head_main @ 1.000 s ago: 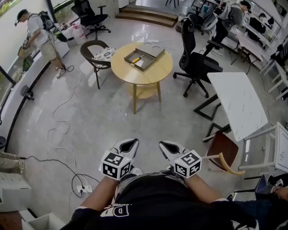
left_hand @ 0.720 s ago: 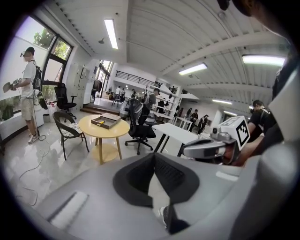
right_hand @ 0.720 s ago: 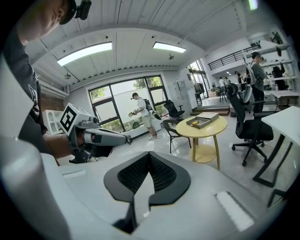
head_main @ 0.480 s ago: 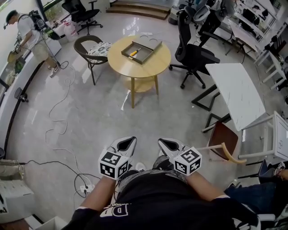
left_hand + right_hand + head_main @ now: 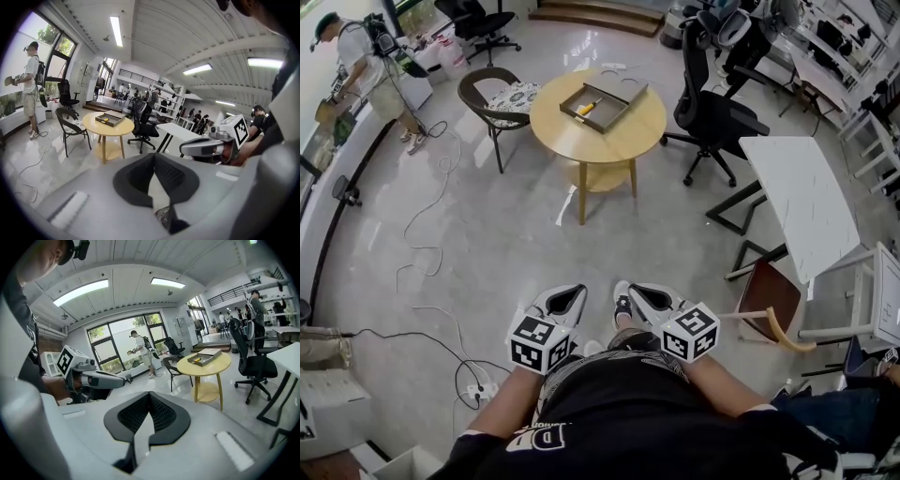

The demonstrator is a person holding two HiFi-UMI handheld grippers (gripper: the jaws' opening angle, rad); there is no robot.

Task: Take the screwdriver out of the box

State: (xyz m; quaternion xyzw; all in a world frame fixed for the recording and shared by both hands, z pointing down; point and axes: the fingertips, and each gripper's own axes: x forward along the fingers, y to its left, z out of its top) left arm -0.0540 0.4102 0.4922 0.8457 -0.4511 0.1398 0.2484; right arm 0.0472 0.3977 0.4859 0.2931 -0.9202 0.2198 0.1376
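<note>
Left gripper (image 5: 153,159) closed and empty, table (image 5: 110,131) ahead

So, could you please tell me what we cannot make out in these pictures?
- Screwdriver: head view, too small to show its tip.
- Box: right gripper view, its near wall hides part of the inside.
- Lower shelf: head view, mostly hidden by the tabletop.

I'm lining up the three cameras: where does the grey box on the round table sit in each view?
Head view: box top centre, far ahead of the person.
Left gripper view: box left of centre, mid-height.
Right gripper view: box right of centre, mid-height.
Shared landmark: the round wooden table under it.
</note>
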